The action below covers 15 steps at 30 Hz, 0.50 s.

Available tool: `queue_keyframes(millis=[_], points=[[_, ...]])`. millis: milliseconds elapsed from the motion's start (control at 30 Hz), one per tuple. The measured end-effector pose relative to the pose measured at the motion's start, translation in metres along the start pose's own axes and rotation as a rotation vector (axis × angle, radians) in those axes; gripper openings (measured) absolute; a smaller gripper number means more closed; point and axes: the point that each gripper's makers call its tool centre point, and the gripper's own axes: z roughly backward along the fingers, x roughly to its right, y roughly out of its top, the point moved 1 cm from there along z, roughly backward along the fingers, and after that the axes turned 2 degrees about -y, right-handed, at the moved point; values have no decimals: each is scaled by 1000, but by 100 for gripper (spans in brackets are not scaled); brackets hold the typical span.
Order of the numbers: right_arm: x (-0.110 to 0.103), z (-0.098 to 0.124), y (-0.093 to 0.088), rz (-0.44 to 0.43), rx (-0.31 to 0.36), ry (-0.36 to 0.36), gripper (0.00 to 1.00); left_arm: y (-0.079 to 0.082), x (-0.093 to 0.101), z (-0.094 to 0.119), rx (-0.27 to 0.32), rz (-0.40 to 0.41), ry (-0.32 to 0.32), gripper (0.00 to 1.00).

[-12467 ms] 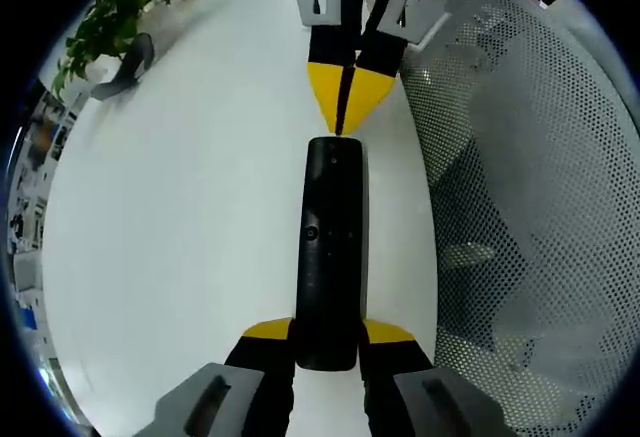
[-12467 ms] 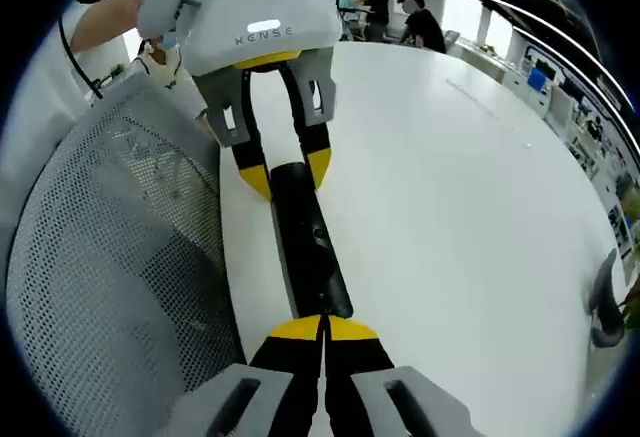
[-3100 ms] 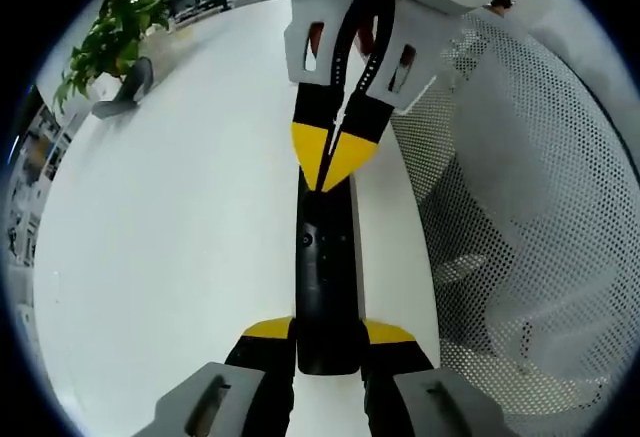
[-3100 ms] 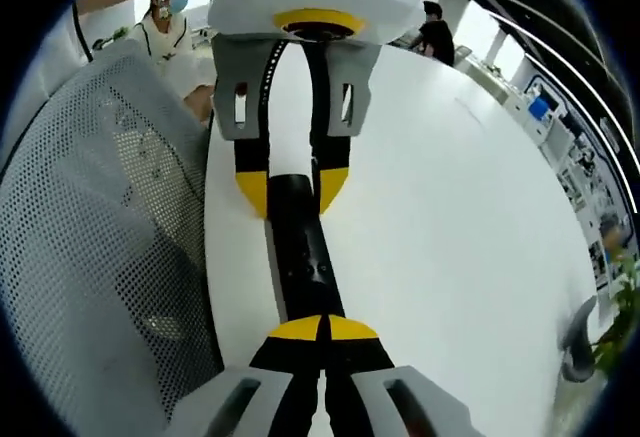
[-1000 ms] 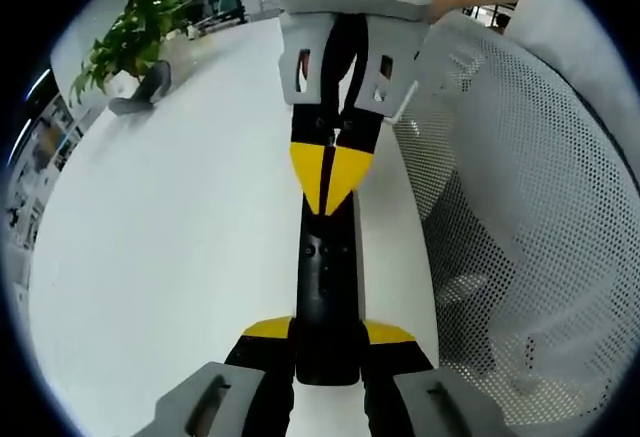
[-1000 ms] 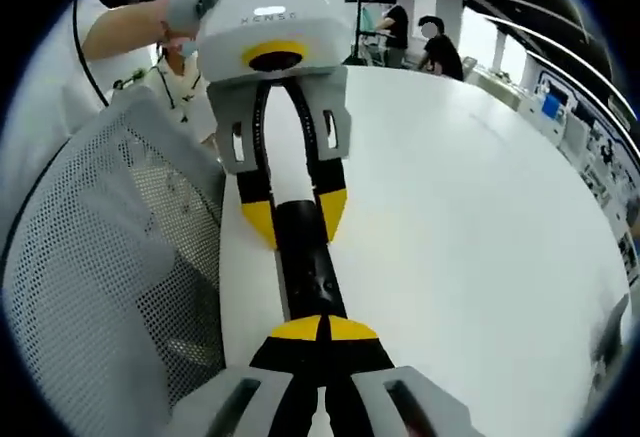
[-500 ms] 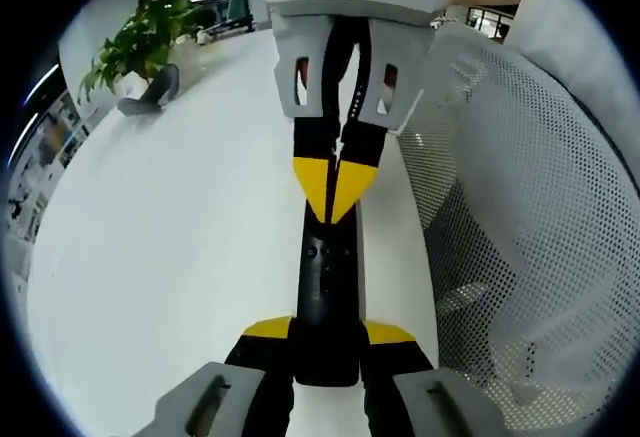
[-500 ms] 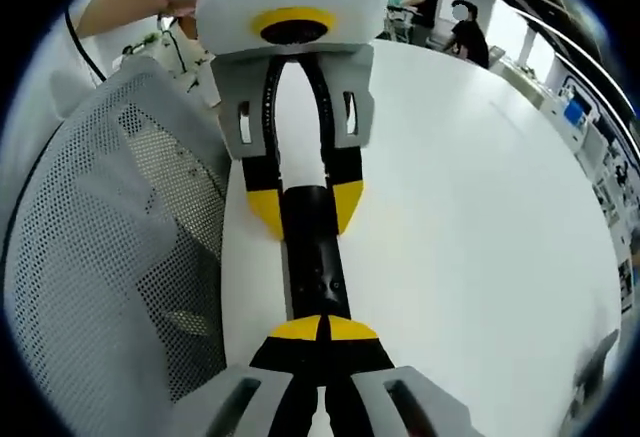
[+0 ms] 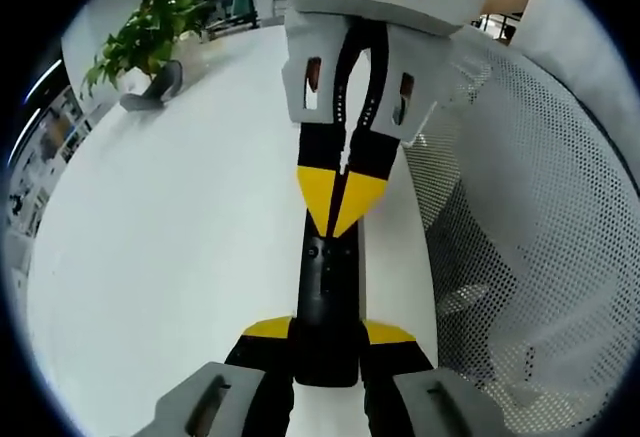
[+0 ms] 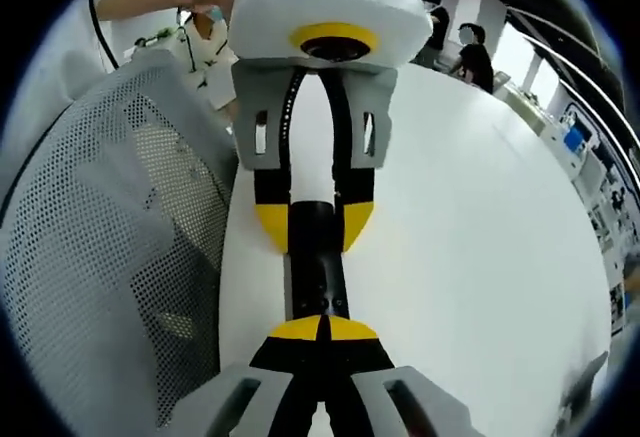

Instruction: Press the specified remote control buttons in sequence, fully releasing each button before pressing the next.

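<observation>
A slim black remote (image 9: 326, 292) lies lengthwise over the white table (image 9: 180, 217). My left gripper (image 9: 327, 333) is shut on its near end, one yellow tip on each side. My right gripper (image 9: 337, 219) comes down from the top of the left gripper view, jaws shut, with its yellow point on the remote's button face just above a small round button. In the right gripper view the shut right gripper (image 10: 320, 329) meets the remote (image 10: 318, 277) at mid-length, and the left gripper (image 10: 315, 225) clamps the far end. I cannot tell how hard the tip bears down.
A grey mesh chair back (image 9: 530, 217) stands close along one side of the table, also the mesh chair (image 10: 100, 247) in the right gripper view. A potted plant (image 9: 148, 35) sits at the table's far edge. People (image 10: 470, 47) stand in the background.
My right gripper's shut tip has travelled along the remote from its far end toward the held end and now sits over the middle buttons. The left gripper keeps its hold.
</observation>
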Motion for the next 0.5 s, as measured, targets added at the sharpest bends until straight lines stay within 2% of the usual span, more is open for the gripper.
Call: queue_keyframes(millis=[133, 200, 267, 367, 433, 500], points=[[0, -2, 0, 11, -21, -69, 0, 0, 0, 0, 2, -1, 1, 24], [1, -2, 0, -13, -14, -98, 0, 0, 0, 0, 1, -3, -1, 24], [2, -1, 0, -93, 21, -125, 0, 0, 0, 0, -2, -4, -2, 24], [1, 1, -1, -115, 61, -125, 0, 0, 0, 0, -6, -1, -1, 24], [-10, 1, 5, -132, 91, -71, 0, 0, 0, 0, -6, 1, 1, 24], [-16, 1, 8, -109, 95, -72, 0, 0, 0, 0, -5, 2, 2, 24]])
